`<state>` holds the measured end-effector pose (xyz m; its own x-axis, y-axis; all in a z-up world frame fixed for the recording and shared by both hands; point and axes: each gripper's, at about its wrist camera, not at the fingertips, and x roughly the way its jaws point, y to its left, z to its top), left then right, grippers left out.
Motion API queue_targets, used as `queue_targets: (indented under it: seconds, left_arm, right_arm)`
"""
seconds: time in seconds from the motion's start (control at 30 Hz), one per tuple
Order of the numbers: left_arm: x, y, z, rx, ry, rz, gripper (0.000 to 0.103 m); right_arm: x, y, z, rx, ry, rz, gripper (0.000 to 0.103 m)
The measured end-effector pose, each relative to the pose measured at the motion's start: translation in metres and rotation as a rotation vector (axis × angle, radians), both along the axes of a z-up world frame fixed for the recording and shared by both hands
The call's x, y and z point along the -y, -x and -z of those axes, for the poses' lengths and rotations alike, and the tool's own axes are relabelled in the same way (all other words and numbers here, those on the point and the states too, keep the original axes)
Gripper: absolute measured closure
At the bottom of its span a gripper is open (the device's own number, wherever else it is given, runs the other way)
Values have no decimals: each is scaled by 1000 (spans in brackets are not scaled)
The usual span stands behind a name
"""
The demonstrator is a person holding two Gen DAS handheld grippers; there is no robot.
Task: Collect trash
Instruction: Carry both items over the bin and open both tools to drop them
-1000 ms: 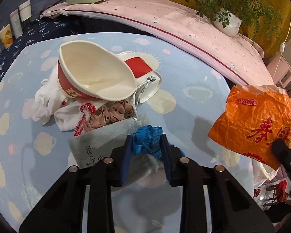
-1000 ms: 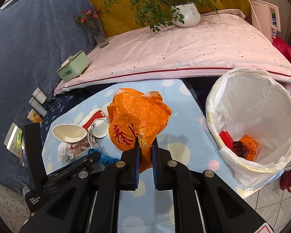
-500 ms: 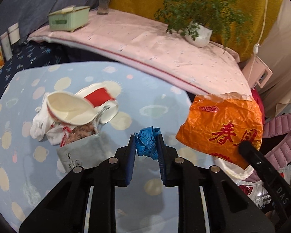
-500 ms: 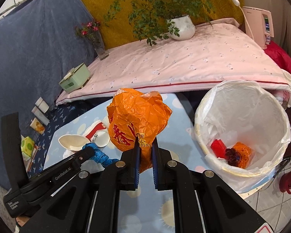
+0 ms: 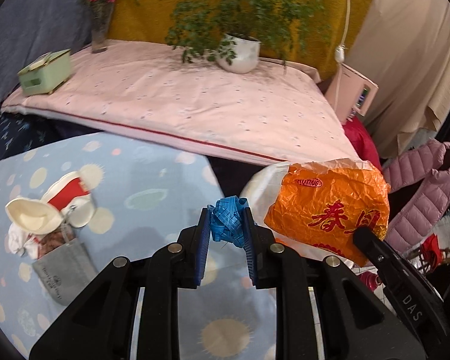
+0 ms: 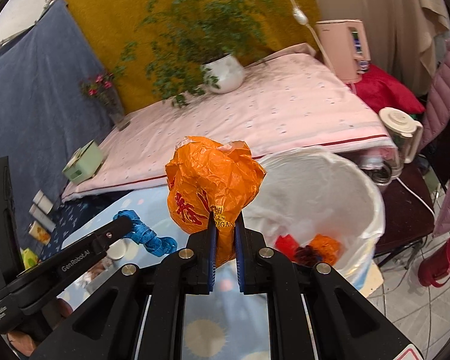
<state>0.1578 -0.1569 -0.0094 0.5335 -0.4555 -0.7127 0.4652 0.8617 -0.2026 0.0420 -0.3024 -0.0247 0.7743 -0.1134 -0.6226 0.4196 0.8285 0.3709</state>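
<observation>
Left gripper [image 5: 226, 228] clamps the crumpled blue ribbon wad [image 5: 227, 221], right gripper [image 6: 224, 225] pinches the crinkled orange plastic bag [image 6: 213, 183], white-lined round trash bin [image 6: 372, 198] sits at 3 o'clock; centre both over its mouth before letting go.

A yellow wall covering [image 5: 300, 15] hangs at 12 o'clock behind a pink bed cover [image 5: 195, 111]. A potted plant [image 5: 240, 51] stands on it, and a green box [image 5: 45, 72] at 10 o'clock. A blue cloth [image 6: 39, 96] hangs at 9 o'clock. The floor [image 6: 420, 306] at 4 o'clock is tiled.
</observation>
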Motion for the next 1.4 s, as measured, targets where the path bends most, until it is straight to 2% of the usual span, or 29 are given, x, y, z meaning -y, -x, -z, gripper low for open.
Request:
queue_targets:
  seconds: [0.33, 0.53, 0.57, 0.6, 0.63, 0.67, 0.7, 0.73, 0.8, 1.27, 1.4]
  left_arm:
    - [64, 9, 7, 19, -5, 124, 82]
    - [88, 8, 14, 6, 1, 155, 80]
    - [89, 8, 15, 2, 5, 155, 78]
    - [90, 8, 16, 0, 6, 154, 65]
    - [90, 7, 16, 6, 1, 144, 49]
    - [89, 8, 17, 18, -7, 132, 43]
    - [88, 8, 17, 32, -17, 119, 38]
    - [86, 8, 19, 38, -28, 110, 36]
    - [82, 6, 22, 31, -44, 101, 36]
    - [13, 5, 19, 42, -42, -39, 36]
    - [-10, 6, 20, 42, -48, -84, 31]
  right_arm:
    - [56, 20, 20, -27, -18, 122, 93]
    - [73, 22, 34, -45, -35, 156, 92]
    - [74, 22, 36, -49, -37, 158, 92]
    - [75, 20, 38, -52, -41, 160, 91]
    - [76, 19, 41, -52, -47, 163, 86]
    - [76, 19, 43, -55, -49, 177, 84]
    - [77, 17, 45, -59, -54, 180, 77]
    - [78, 16, 46, -60, -59, 180, 69]
    - [77, 15, 48, -61, -60, 183, 64]
    - [32, 0, 36, -64, -28, 86, 54]
    - [9, -5, 30, -65, -6, 36, 52]
